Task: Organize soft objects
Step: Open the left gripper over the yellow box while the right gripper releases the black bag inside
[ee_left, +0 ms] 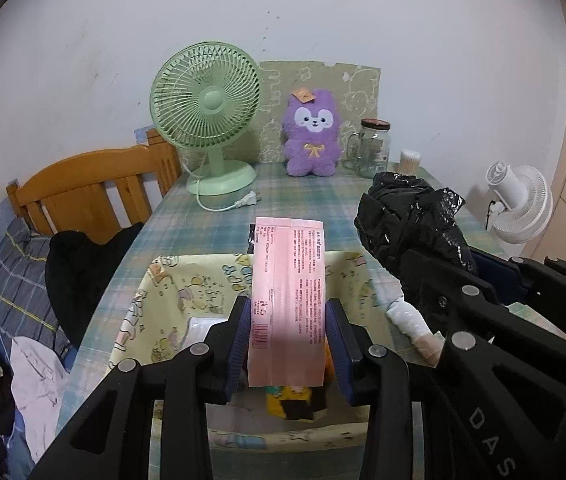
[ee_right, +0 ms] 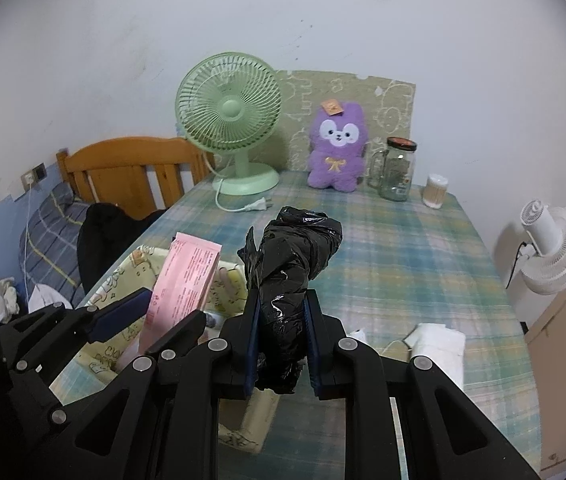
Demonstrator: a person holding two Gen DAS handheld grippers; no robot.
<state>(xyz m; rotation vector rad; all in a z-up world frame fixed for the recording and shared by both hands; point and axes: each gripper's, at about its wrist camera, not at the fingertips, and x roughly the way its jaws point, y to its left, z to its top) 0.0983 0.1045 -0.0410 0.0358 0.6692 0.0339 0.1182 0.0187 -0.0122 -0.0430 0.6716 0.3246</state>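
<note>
Two fans, one purple plush toy (ee_left: 311,133), one glass jar (ee_left: 371,148) stand beyond both fingers. The left gripper (ee_left: 289,336) pinches one pink packet (ee_left: 287,300) over the yellow fabric bin (ee_left: 171,300), fingers narrowly parted; the right gripper (ee_right: 283,340) clamps one black plastic bag (ee_right: 289,264) above the surface (ee_right: 403,248).

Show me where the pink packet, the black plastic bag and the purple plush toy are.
pink packet (ee_left: 287,300), left wrist view, middle of its printed face.
black plastic bag (ee_right: 287,276), right wrist view, crumpled middle above the pads.
purple plush toy (ee_left: 311,140), left wrist view, its chest near the yellow bow.
</note>
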